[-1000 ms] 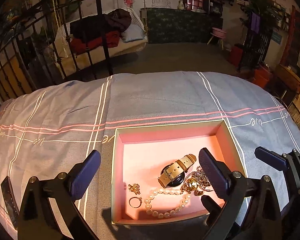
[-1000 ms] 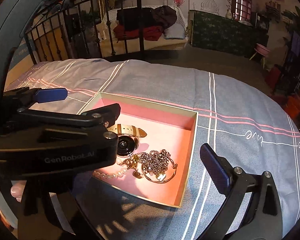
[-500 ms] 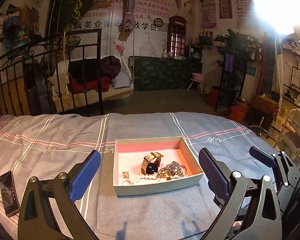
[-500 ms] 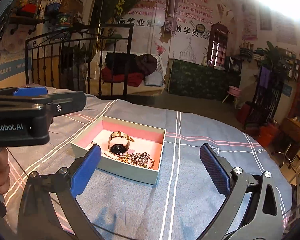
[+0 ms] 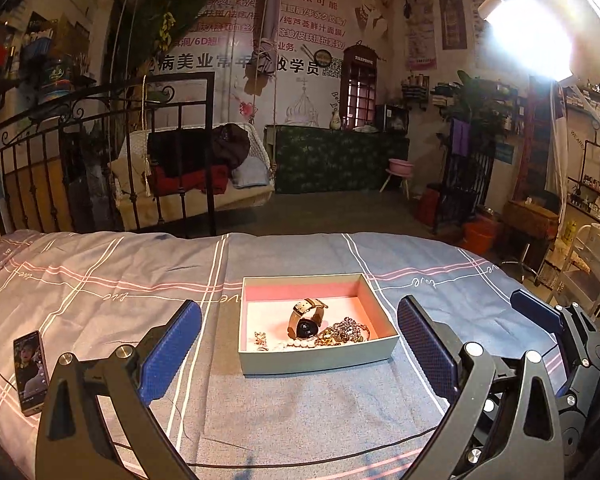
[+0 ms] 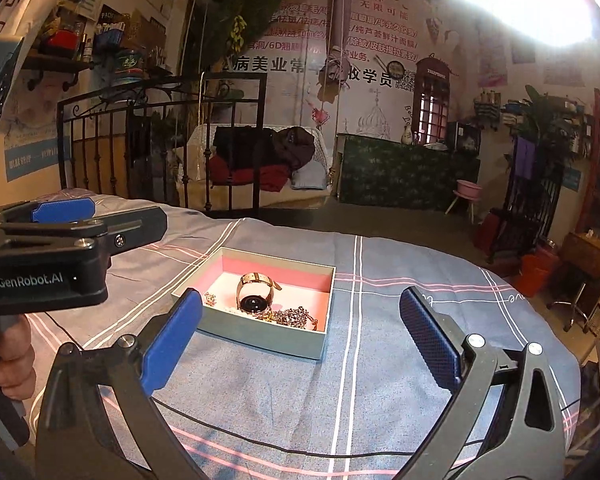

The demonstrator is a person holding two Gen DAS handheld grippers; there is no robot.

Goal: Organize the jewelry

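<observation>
Both of my grippers hang above the bed, clear of everything. The left gripper [image 5: 298,354], seen from its own wrist camera, has its blue-padded fingers [image 5: 171,350] spread wide with nothing between them, touching nothing; the shallow pale-green cardboard box with the pink lining [image 5: 316,358] sits framed in the gap, well beyond the fingertips. The right gripper [image 6: 300,346] is likewise wide open and empty, its textured blue pads [image 6: 430,342] apart over bare cloth, the box ahead and left of centre. The box rests on the grey-blue bedsheet with pink and white stripes [image 5: 100,280]. Inside it: a black-faced wristwatch with a tan strap [image 5: 306,320] standing on edge near the middle, a tangle of gold and dark chain jewellery [image 5: 346,330] to its right, a strand of white pearls [image 5: 296,345] along the near wall, and a small gold piece [image 5: 260,336] at the left, too small to identify. A black smartphone with its screen lit [image 5: 30,372] lies on the sheet, far left. In the right view, a person's hand [image 6: 10,354] grips the left tool's handle.
</observation>
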